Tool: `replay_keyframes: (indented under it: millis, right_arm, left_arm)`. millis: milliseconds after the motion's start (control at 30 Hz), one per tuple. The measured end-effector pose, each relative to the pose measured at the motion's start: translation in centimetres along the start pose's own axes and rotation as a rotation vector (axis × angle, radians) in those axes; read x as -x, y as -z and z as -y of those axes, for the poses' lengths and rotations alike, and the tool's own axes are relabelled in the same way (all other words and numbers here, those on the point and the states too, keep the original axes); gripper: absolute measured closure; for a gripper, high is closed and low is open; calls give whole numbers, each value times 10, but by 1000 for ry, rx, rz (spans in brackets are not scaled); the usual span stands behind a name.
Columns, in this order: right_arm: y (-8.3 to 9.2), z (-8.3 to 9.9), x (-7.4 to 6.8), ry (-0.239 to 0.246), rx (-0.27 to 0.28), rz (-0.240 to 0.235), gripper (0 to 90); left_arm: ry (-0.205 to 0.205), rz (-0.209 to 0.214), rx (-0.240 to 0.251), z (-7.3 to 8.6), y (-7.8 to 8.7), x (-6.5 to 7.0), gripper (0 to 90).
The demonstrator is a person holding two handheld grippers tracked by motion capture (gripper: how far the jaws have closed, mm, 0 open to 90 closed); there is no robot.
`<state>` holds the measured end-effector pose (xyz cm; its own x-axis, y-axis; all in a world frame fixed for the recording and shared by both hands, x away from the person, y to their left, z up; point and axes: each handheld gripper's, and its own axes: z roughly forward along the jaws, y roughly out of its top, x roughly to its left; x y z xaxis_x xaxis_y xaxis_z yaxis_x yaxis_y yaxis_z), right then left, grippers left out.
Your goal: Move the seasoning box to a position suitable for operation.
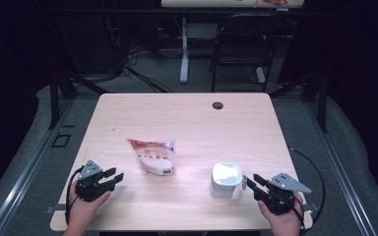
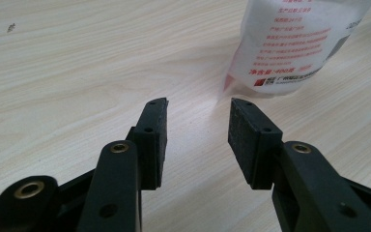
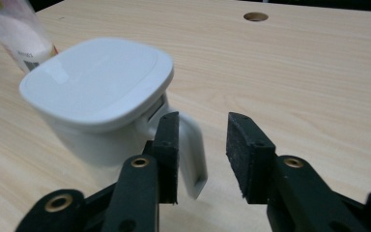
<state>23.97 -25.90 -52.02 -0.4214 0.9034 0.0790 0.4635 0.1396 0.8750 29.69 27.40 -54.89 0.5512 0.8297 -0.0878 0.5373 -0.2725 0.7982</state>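
Observation:
A white lidded container (image 1: 225,179) with a side handle (image 3: 193,154) stands upright at the table's front right. My right gripper (image 1: 253,183) (image 3: 200,118) is open just to its right, level with the handle. The handle reaches into the gap beside the left jaw, and the pads do not press on it. A clear pouch with red print and white contents (image 1: 152,157) (image 2: 294,43) lies near the table's middle; its end also shows past the container (image 3: 14,29). My left gripper (image 1: 118,173) (image 2: 198,104) is open at the front left, pointing toward the pouch with nothing between its jaws.
The light wooden table (image 1: 187,113) has a round cable hole (image 1: 218,105) (image 3: 255,16) near its far edge. Beyond the table stand a dark chair (image 1: 241,44) and a desk leg (image 1: 183,49) on the grey floor.

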Motion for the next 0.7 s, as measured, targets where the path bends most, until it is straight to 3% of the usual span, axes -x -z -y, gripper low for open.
replay_keyframes:
  millis: [67, 233, 333, 433, 567, 700]
  right_arm:
    - [-2, -11, 3, 7, -28, -11, 653]
    - [-4, -38, 1, 38, -10, -19, 770]
    - [-9, -49, -2, 36, -2, -26, 793]
    - [-12, -50, -4, 14, 3, -41, 830]
    - [-12, -47, -5, 25, -17, -39, 900]
    - [-10, -49, -6, 30, -29, -38, 900]
  left_arm:
    - [-1, -1, -4, 0, 0, 0, 585]
    - [4, -2, -5, 0, -1, -1, 585]
    - [6, 0, -9, 1, -2, -1, 585]
    - [-2, -3, -12, 1, -2, -1, 586]
    - [-2, -5, -20, 2, -1, -3, 586]
    - [1, -5, -17, 2, -1, -3, 586]
